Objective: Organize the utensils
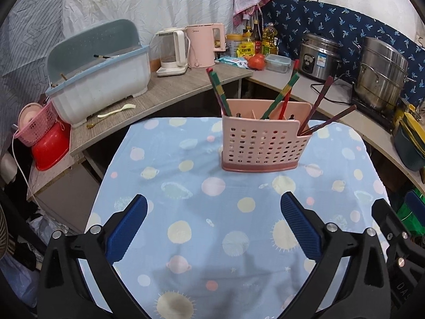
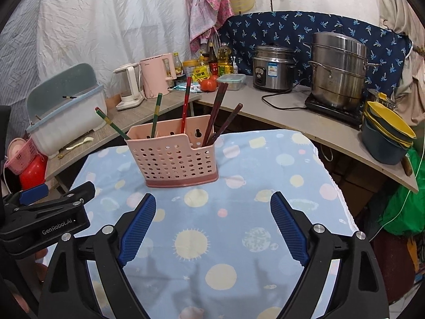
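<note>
A pink perforated utensil holder (image 1: 265, 143) (image 2: 172, 156) stands upright on a table with a blue planet-print cloth (image 1: 212, 239) (image 2: 225, 226). Several chopsticks stick out of it: green striped ones (image 1: 216, 90) (image 2: 155, 114), a red one (image 2: 186, 103), and dark brown ones (image 1: 321, 98) (image 2: 217, 106) at its right end. My left gripper (image 1: 213, 202) hangs open over the bare cloth, short of the holder, with nothing between its blue pads. My right gripper (image 2: 212, 199) is likewise open and empty, just in front of the holder. The left gripper's body (image 2: 45, 212) shows at the right wrist view's left edge.
Behind the table, an L-shaped counter carries a lidded dish-drainer box (image 1: 101, 77), a cream spoon (image 1: 117, 110), two kettles (image 1: 186, 47), bottles, a rice cooker (image 2: 273, 66), a steel steamer pot (image 2: 337, 71) and stacked bowls (image 2: 385, 135). A pink basket and red basin (image 1: 47, 143) sit at left.
</note>
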The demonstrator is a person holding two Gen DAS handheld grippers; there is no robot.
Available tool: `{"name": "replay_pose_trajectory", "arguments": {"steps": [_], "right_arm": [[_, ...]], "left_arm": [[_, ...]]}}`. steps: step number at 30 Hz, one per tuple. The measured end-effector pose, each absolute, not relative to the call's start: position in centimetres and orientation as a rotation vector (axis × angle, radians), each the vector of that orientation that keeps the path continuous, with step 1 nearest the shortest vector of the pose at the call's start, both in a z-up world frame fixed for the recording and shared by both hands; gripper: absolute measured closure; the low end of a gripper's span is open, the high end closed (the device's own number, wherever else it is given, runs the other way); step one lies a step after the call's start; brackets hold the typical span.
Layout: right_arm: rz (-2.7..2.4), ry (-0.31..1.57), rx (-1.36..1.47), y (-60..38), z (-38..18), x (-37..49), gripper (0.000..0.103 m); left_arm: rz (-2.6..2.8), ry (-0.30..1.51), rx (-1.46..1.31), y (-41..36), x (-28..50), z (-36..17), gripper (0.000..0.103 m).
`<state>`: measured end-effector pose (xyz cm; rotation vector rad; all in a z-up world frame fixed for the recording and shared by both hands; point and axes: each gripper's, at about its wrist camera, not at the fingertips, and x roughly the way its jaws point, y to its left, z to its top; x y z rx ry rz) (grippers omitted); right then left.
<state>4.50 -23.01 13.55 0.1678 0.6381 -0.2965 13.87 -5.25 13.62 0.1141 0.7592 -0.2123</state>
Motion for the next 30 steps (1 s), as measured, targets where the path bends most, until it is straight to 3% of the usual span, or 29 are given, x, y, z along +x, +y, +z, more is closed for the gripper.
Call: {"name": "replay_pose_trajectory", "arguments": {"steps": [9, 11, 30], "right_arm": [[-0.312, 0.651, 0.159, -22.8, 12.8, 4.2, 0.016], [-0.312, 0.653, 0.159, -22.8, 12.7, 4.2, 0.005], [-0.317, 0.677, 0.162, -22.3, 11.8, 4.1, 0.006]], "left_arm": [[-0.190, 0.770, 0.144, -5.1, 13.2, 12.5, 0.007], [-0.194, 0.769, 0.146, -5.2, 13.1, 12.4, 0.007], [-0.206, 0.782, 0.123, -5.3, 12.7, 11.7, 0.007]]}}
